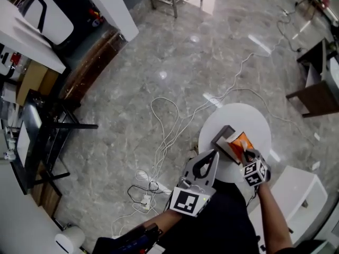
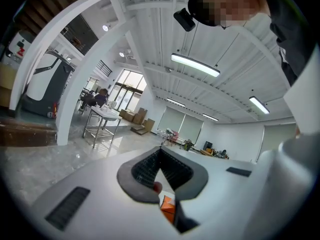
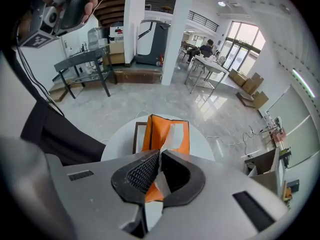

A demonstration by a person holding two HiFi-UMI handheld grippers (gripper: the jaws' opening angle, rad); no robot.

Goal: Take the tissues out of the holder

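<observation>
The white tissue sheet (image 3: 175, 136) rises from the slot of the orange fabric holder (image 3: 152, 134), which stands about mid-way on the round white table (image 1: 233, 118), toward the person's edge. The right gripper (image 3: 160, 154) is clamped on the sheet and angled steeply down, probably to draw it out upward. The left gripper (image 2: 160, 149) hovers beside the holder with its jaws together on nothing, leaving the pull unobstructed. White cables (image 1: 164, 136) lie on the marble floor, well apart.
</observation>
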